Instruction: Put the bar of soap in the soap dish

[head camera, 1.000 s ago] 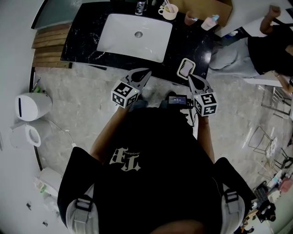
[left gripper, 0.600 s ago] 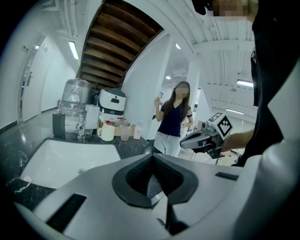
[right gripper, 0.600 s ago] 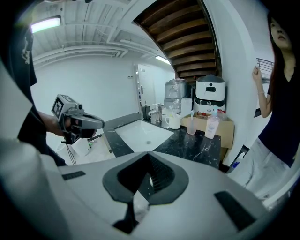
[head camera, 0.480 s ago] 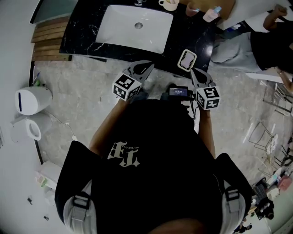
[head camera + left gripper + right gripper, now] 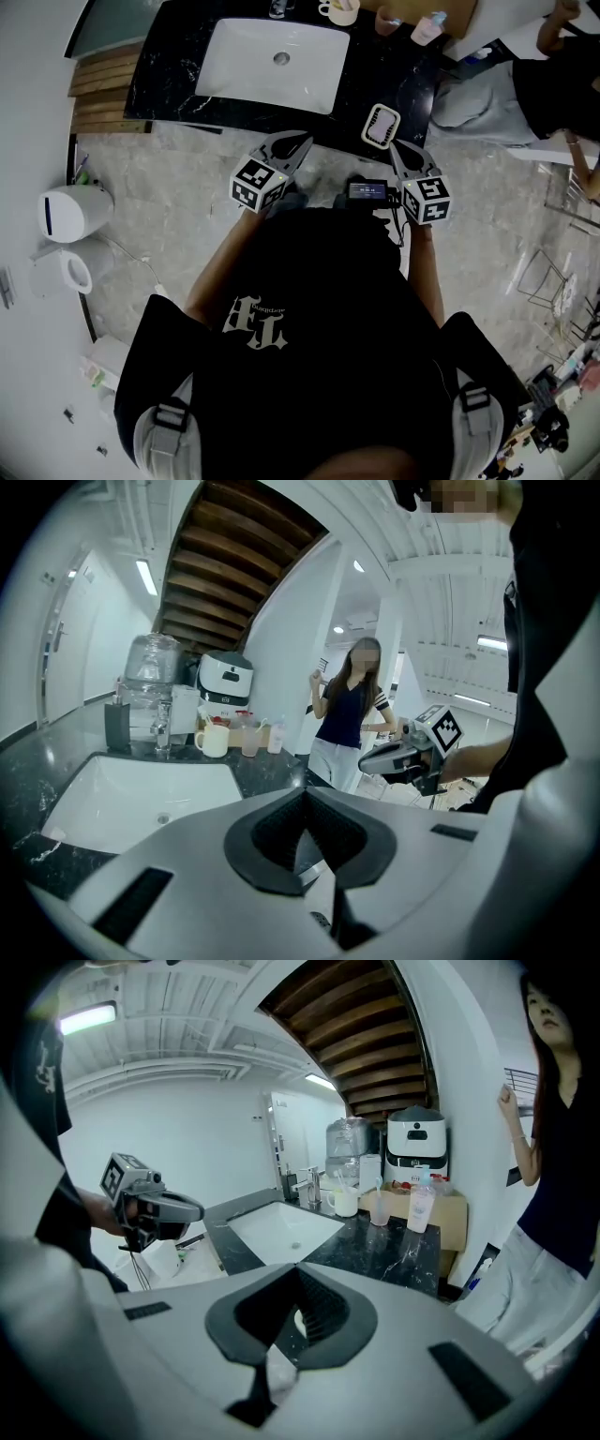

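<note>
A white soap dish (image 5: 380, 126) with a ribbed inside lies at the front edge of the black counter (image 5: 169, 75), right of the white sink (image 5: 272, 61). I cannot make out a bar of soap apart from it. My left gripper (image 5: 298, 141) hovers just short of the counter's front edge, jaws shut and empty; the left gripper view shows them meeting (image 5: 302, 794) in front of the sink (image 5: 141, 794). My right gripper (image 5: 394, 147) is just below the dish, jaws closed together (image 5: 298, 1274) on nothing. Each gripper shows in the other's view: the right gripper (image 5: 375, 759), the left gripper (image 5: 192, 1211).
A mug (image 5: 337, 11), cups and a bottle (image 5: 420, 1208) stand along the counter's back, with a faucet (image 5: 161, 726) behind the sink. Another person (image 5: 347, 714) stands at the counter's right end. A white bin (image 5: 70, 211) sits on the floor at the left.
The head view has drifted so the counter sits a little higher in the picture. Both grippers keep their places and stay shut.
</note>
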The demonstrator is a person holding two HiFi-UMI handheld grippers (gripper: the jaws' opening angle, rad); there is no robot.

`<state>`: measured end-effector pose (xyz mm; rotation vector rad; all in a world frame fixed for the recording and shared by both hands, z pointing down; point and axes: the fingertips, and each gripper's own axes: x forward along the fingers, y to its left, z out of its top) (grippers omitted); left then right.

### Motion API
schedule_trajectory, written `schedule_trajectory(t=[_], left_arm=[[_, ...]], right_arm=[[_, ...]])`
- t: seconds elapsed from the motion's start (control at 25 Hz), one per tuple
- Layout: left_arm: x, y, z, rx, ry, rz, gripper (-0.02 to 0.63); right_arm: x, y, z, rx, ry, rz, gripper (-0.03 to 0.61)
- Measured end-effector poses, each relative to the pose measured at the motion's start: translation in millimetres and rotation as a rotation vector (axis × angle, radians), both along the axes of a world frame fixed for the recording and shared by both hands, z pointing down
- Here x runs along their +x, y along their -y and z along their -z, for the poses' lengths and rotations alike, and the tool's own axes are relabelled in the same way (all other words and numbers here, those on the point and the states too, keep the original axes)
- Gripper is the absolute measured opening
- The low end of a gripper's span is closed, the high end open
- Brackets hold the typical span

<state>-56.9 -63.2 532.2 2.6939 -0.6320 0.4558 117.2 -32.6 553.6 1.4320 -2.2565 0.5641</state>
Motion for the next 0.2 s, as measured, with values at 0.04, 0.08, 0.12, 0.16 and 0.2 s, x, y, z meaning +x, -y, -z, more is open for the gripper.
schedule_trajectory(t=[0.04, 0.08, 0.12, 0.16, 0.2], left_arm=[[0.4, -0.8, -0.5, -0.004, 0.002, 0.001, 0.009], [0.6, -1.5, -1.0, -0.007, 0.004, 0.002, 0.009], [0.8, -1.9, -1.3, -0.009, 0.005, 0.003, 0.009], [0.9, -2.1, -1.2, -0.010, 0.006, 0.004, 0.009], [1.0, -2.0, -1.0, -0.010, 0.006, 0.006, 0.009]], right_arm=[[0.8, 0.4, -0.3, 0.001, 0.000, 0.000, 0.008], [1.5, 0.8, -0.6, 0.001, 0.001, 0.000, 0.008], [1.9, 1.3, -1.1, 0.001, 0.002, 0.000, 0.008], [2.2, 2.0, -1.6, 0.001, 0.003, 0.000, 0.008], [2.4, 2.8, -2.1, 0.001, 0.005, 0.001, 0.008]])
